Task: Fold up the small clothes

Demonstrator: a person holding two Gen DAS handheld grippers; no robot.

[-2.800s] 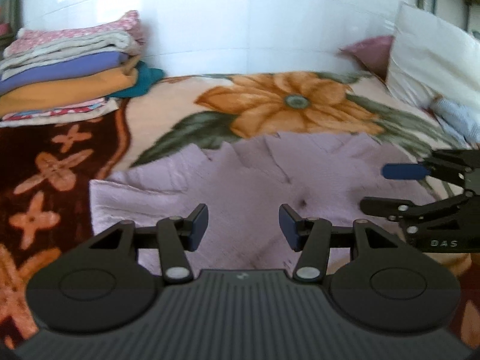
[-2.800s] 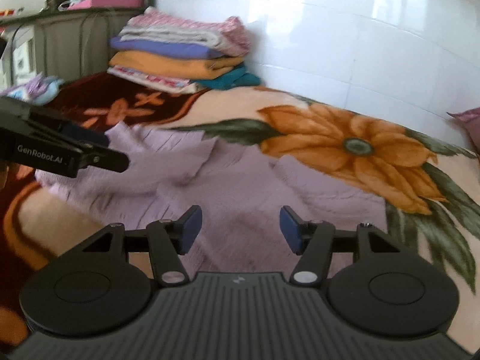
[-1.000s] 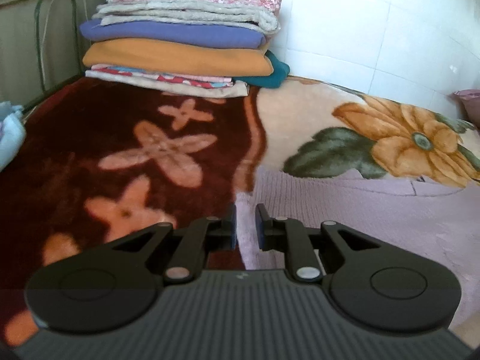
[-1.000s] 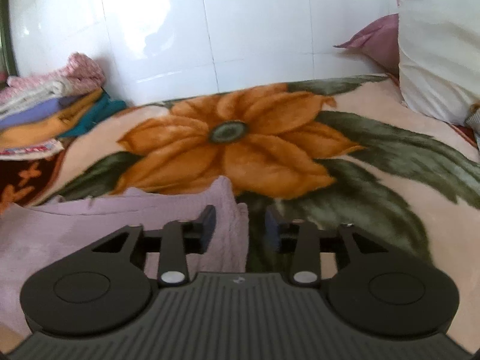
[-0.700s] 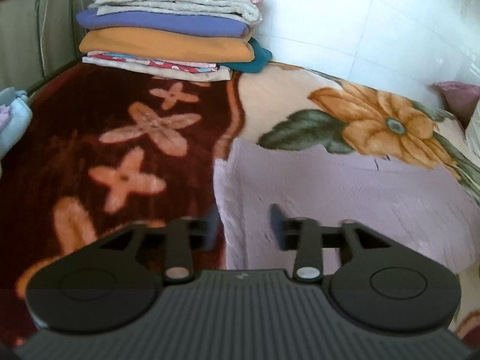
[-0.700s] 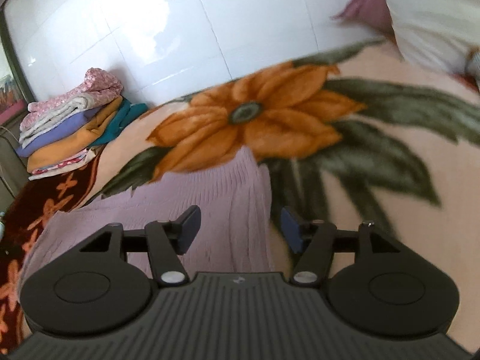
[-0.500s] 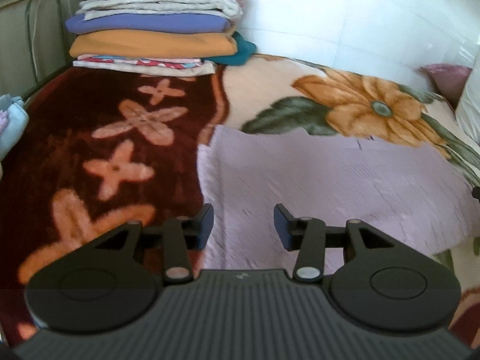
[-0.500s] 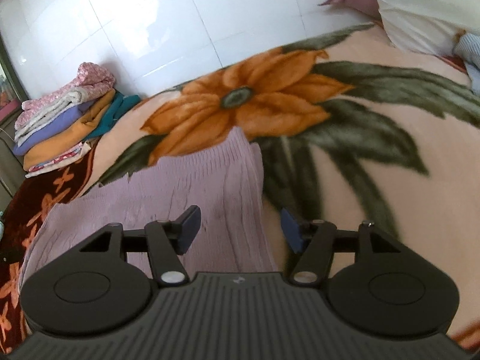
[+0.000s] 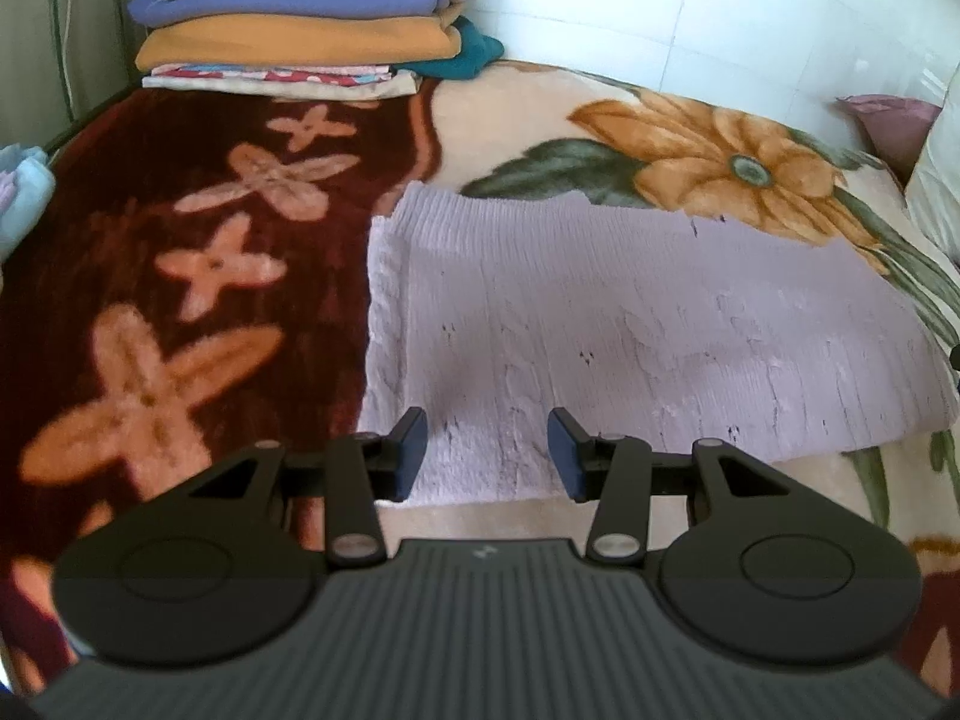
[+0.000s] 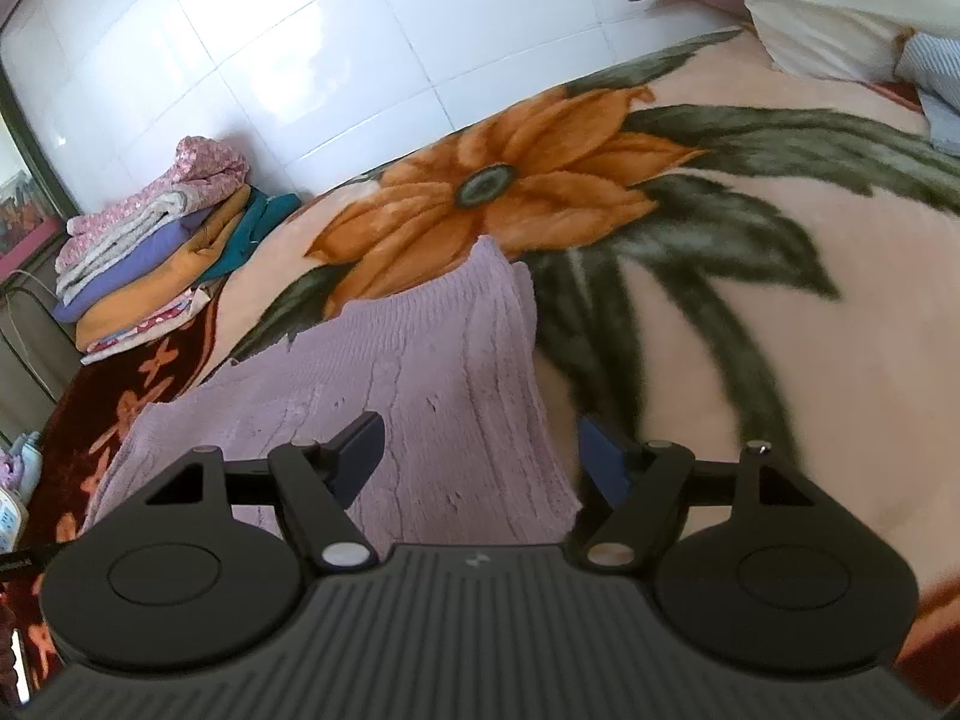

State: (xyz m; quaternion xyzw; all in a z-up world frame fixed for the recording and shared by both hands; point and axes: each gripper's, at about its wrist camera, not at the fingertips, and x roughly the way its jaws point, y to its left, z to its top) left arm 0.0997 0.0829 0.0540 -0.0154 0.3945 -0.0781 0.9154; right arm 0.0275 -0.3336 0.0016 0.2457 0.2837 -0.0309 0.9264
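A lilac knitted garment point(image 9: 630, 324) lies folded into a flat rectangle on the flowered blanket point(image 9: 738, 162). My left gripper point(image 9: 487, 456) is open and empty, just above the garment's near left edge. In the right wrist view the same garment point(image 10: 420, 384) lies with its right edge near my right gripper point(image 10: 480, 450). That gripper is open and empty, with the garment's near right corner between its fingers but not clamped.
A stack of folded clothes point(image 9: 300, 24) stands at the back left by the tiled wall, also in the right wrist view point(image 10: 156, 246). A white pillow point(image 10: 840, 6) and a purple cushion point(image 9: 888, 120) lie at the far right. A metal bed rail point(image 9: 60, 30) runs along the left.
Both grippers were shut on the garment's side edges a second ago. They have opened, let it go and drawn back. The garment now lies as a flat folded rectangle.
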